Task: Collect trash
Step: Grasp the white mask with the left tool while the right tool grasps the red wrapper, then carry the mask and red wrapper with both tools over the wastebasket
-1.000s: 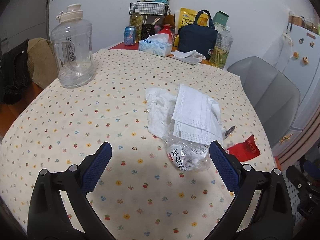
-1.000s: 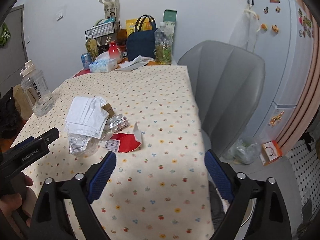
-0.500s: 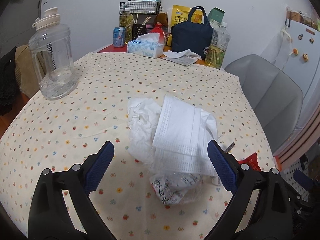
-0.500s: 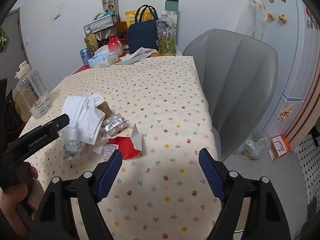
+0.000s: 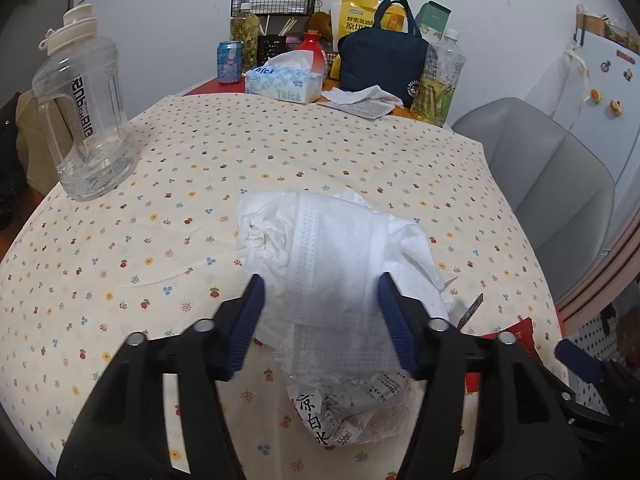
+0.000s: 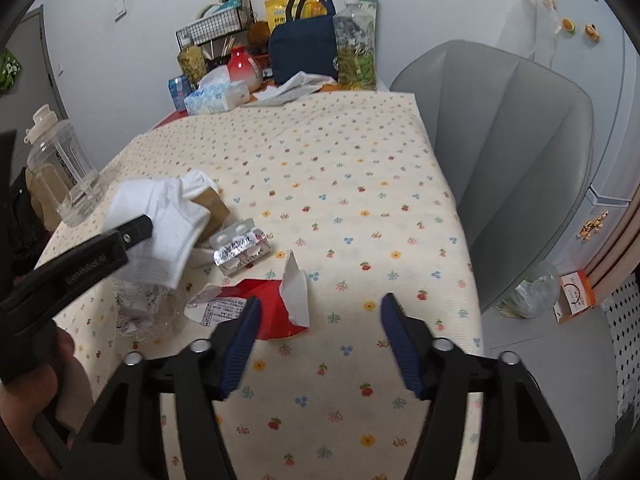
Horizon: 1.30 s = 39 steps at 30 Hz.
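A trash pile lies on the flowered tablecloth (image 5: 160, 208). It holds a white face mask (image 5: 336, 256), a crumpled tissue (image 5: 260, 232), a crushed clear bottle (image 5: 352, 400), a silver blister pack (image 6: 240, 248) and a torn red wrapper (image 6: 268, 312). My left gripper (image 5: 320, 280) straddles the mask with its jaws closing. I see no pad pressing into the mask. One left finger (image 6: 120, 240) shows over the mask in the right wrist view. My right gripper (image 6: 320, 300) is closing just short of the red wrapper, whose near edge lies by the left fingertip.
A big clear water jug (image 5: 84, 120) stands at the left. A tissue box (image 5: 284, 80), a navy bag (image 5: 380, 64) and bottles crowd the far end. A grey chair (image 6: 512, 152) stands at the table's right edge, with a bag and an orange box (image 6: 576, 292) on the floor.
Both grippers have moved forward and down toward the pile, and both pairs of jaws have narrowed. The left now brackets the mask. The right has come up to the red wrapper.
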Each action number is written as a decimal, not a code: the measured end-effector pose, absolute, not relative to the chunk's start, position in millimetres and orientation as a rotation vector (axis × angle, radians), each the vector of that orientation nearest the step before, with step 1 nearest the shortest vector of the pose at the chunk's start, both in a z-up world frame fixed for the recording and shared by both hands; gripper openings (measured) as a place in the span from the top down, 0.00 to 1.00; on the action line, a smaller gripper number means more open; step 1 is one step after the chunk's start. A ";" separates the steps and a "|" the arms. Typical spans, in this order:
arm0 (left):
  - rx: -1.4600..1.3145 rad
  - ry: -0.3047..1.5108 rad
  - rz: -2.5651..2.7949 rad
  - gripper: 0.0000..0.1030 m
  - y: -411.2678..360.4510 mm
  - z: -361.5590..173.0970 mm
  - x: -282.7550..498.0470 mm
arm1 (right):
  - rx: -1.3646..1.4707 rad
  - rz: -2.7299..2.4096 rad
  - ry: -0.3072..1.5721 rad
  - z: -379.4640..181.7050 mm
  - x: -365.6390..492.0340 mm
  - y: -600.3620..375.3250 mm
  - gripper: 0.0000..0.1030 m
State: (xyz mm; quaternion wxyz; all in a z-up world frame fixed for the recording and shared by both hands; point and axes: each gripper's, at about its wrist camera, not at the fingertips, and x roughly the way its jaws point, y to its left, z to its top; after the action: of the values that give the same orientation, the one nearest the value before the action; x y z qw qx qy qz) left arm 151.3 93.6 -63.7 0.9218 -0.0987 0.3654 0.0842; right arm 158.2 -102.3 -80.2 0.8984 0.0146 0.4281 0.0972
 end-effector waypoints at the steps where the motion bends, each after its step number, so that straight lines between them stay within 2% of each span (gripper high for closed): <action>1: -0.207 0.751 0.169 0.61 94.2 -63.9 151.2 | 0.029 0.204 0.896 -82.4 159.1 -101.9 0.60; 2: -0.214 0.751 0.165 0.67 95.0 -63.8 150.7 | 0.029 0.210 0.911 -85.1 160.9 -101.0 0.75; 3: -0.220 0.744 0.164 0.68 96.0 -62.6 149.3 | 0.032 0.216 0.919 -86.3 161.6 -100.8 0.87; 5: -0.233 0.723 0.157 0.70 97.7 -58.5 144.5 | 0.038 0.221 0.914 -84.7 159.2 -101.8 0.93; 7: -0.234 0.711 0.157 0.74 98.0 -54.9 140.6 | 0.037 0.221 0.899 -80.6 154.7 -103.0 0.94; 8: -0.235 0.708 0.155 0.81 98.3 -52.8 138.8 | 0.038 0.222 0.893 -78.2 152.3 -103.6 0.94; 11: -0.236 0.694 0.158 0.85 98.8 -46.0 132.0 | 0.040 0.219 0.875 -70.1 144.0 -106.2 0.95; 12: -0.235 0.689 0.160 0.93 98.9 -43.0 129.1 | 0.041 0.219 0.870 -67.9 141.4 -107.0 0.95; 15: -0.238 0.673 0.165 0.97 100.8 -34.8 120.6 | 0.044 0.218 0.851 -59.6 132.8 -109.7 0.95; 29: -0.224 0.576 0.158 0.98 95.6 9.2 90.5 | 0.063 0.217 0.765 -21.5 101.6 -124.6 0.95; 39: -0.178 0.569 0.086 0.98 45.6 17.7 94.2 | 0.096 0.158 0.735 -10.0 85.6 -164.3 0.95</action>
State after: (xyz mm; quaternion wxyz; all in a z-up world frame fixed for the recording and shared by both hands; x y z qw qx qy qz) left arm 94.2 45.6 17.7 0.9549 -0.0877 0.2804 0.0425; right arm 85.6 -164.3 -10.0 0.9290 0.0469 0.3588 0.0770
